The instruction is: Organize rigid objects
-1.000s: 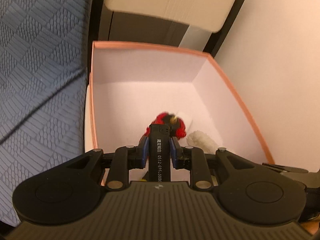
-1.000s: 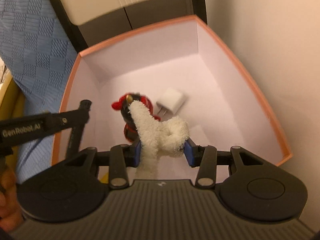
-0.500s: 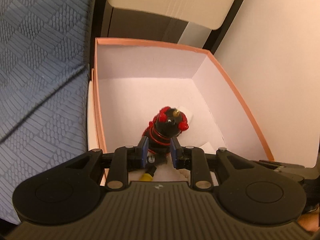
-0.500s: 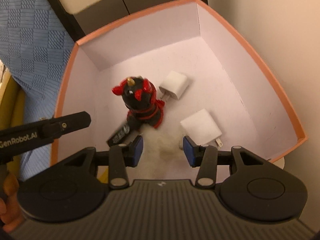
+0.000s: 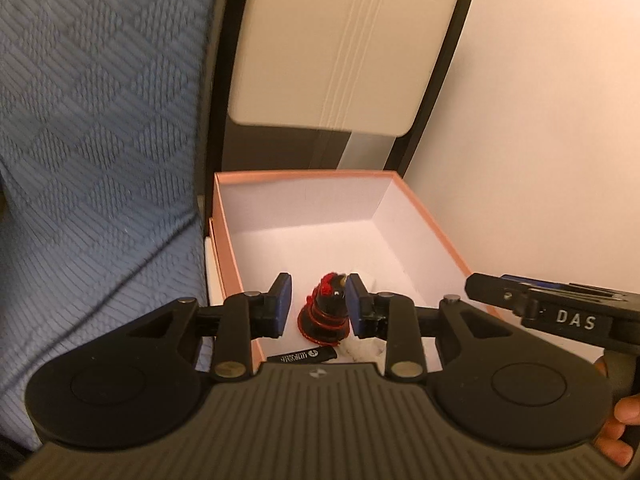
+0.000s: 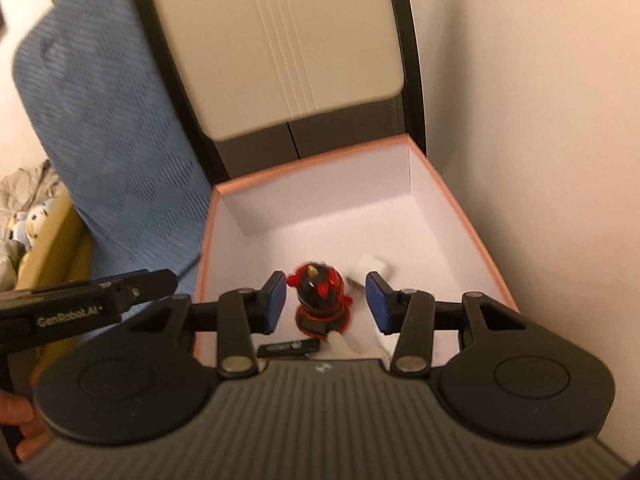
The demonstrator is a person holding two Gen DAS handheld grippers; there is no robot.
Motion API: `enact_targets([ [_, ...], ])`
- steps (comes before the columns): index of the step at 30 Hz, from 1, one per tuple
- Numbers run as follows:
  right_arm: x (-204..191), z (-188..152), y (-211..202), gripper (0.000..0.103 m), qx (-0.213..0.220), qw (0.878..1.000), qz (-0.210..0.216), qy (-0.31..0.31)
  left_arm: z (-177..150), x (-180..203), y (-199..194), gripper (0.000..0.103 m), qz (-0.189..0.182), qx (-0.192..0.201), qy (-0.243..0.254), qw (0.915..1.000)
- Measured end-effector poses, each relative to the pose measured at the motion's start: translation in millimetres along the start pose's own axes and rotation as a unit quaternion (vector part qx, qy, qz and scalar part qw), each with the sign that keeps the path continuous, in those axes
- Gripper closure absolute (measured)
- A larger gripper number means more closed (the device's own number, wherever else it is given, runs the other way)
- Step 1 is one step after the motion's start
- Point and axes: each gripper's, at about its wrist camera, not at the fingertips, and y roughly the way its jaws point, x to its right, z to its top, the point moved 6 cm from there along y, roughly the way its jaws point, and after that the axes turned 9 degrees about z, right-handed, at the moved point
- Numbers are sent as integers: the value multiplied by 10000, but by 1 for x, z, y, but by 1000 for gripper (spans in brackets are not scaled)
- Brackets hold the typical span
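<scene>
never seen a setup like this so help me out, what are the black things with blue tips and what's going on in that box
These are two handheld grippers, one in each of a person's hands; no robot arm is involved. Each carries a fisheye camera looking forward along its two fingers, so each picture shows its own gripper at the bottom. One picture is from the left gripper, the other from the right gripper. The blue tips are pads on the fingers. Both grippers are open and hold nothing.

Below them sits an open box with a salmon-pink rim and white inside. In it stand a black and red figurine, upright, with a black lighter lying in front of it, a white charger plug behind it, and something white and fluffy beside the lighter. A blue woven fabric lies left of the box.
</scene>
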Motion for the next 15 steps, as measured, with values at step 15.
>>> enact_targets([
  [15,-36,-15,-76,56,485,9987,-43,-165,-10,-1,-77,68,-89,458,123,9988],
])
